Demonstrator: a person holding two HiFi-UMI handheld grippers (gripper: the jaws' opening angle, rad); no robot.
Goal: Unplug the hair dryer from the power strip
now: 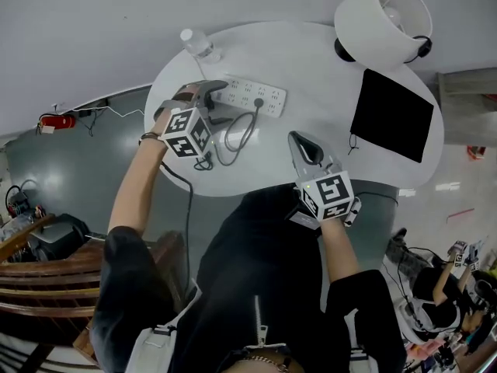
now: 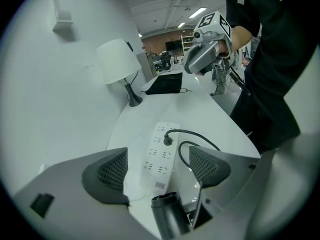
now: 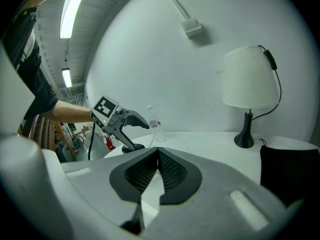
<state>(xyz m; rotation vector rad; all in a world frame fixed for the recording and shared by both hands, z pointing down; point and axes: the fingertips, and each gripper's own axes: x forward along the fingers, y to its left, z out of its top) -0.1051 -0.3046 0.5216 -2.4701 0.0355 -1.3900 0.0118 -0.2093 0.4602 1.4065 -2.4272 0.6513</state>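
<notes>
L tool (image 2: 158,169) spread over power strip (image 1: 252,95) nr table rim (image 1: 158,88); R tool (image 3: 156,156) pressed together, open tabletop (image 1: 311,68) between them.

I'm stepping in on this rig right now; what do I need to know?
Left claw: open, over the power strip and hair dryer, gripping nothing.
Right claw: shut, empty, over the table.
The hair dryer's plug sits in the strip, with its cord looped beside it.
Done: nothing unplugged yet.
Left: grip the plug and pull it out.
</notes>
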